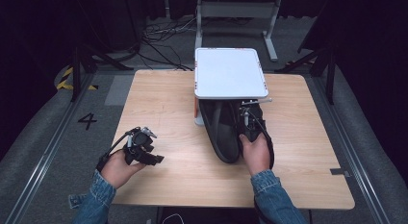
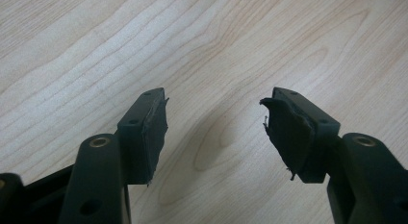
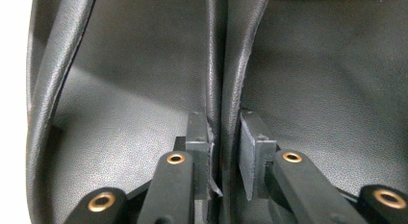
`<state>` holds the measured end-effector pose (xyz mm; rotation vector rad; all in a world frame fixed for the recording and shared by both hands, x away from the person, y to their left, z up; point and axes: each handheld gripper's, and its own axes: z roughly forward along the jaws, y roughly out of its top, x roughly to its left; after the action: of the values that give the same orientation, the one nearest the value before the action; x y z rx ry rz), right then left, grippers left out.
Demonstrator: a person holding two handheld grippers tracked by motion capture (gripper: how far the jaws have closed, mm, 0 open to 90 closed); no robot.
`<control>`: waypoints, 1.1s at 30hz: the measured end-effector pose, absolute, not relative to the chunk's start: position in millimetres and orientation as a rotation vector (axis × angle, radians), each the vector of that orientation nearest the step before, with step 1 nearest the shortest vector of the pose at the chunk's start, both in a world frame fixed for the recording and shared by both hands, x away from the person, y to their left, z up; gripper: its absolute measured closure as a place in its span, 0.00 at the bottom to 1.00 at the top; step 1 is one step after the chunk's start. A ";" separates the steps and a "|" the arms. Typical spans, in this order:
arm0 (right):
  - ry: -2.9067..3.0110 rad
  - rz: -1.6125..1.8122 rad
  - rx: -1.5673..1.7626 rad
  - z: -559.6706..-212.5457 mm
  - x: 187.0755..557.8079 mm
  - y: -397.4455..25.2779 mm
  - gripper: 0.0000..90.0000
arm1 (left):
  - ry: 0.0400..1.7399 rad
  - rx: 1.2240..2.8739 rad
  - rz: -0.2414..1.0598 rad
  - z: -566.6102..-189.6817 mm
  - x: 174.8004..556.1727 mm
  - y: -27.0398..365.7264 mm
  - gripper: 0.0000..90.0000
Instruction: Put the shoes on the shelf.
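- Handbag (image 1: 222, 130): black leather, lying on the wooden table (image 1: 163, 96), its far end tucked under the white tray-like stand (image 1: 230, 72); it sits right of the table's middle, just in front of the person's right hand (image 1: 256, 154).
- Right gripper (image 3: 223, 152): jaws drawn together on the bag's strap (image 3: 219, 65), two leather bands pinched edge-on between the pads. A small sliver of gap remains beside the right pad, so the hold looks light.
- Left gripper (image 1: 156, 159): jaws spread apart and holding nothing, as the left gripper view shows, with bare wood grain between the pads (image 2: 149, 132).
- Risk, slip: the smooth rounded strap could slide out of the pads under a sharp pull, since only a narrow band is caught.
- Risk, snag: a lift or drag may catch the bag against the stand overhead and shift or tip it.
- Risk, no support: with the left gripper well apart from the bag, nothing steadies its body.
- Pose, right: forearm reaching forward, hand low over the bag's near end, gripper pointing away from the person.
- Pose, left: hand (image 1: 120, 166) resting near the table's front left, gripper angled right and tilted down at the tabletop.
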<state>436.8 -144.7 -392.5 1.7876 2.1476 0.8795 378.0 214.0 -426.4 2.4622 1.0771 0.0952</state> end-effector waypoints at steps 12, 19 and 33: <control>2.052 0.857 1.794 -406.1 451.9 -132.0 0.85 | 1.091 2.460 0.088 -428.7 376.5 217.3 0.44; 1.997 0.880 1.858 -414.1 463.7 -123.4 0.85 | 1.088 2.457 0.085 -428.6 377.1 216.5 0.44; 2.009 0.931 1.838 -423.7 472.2 -119.4 0.59 | 1.071 2.464 0.073 -429.8 379.7 212.7 0.44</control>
<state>472.2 -119.4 -423.7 1.8376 2.0091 0.9311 379.7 212.7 -429.8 2.4644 1.0712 0.0732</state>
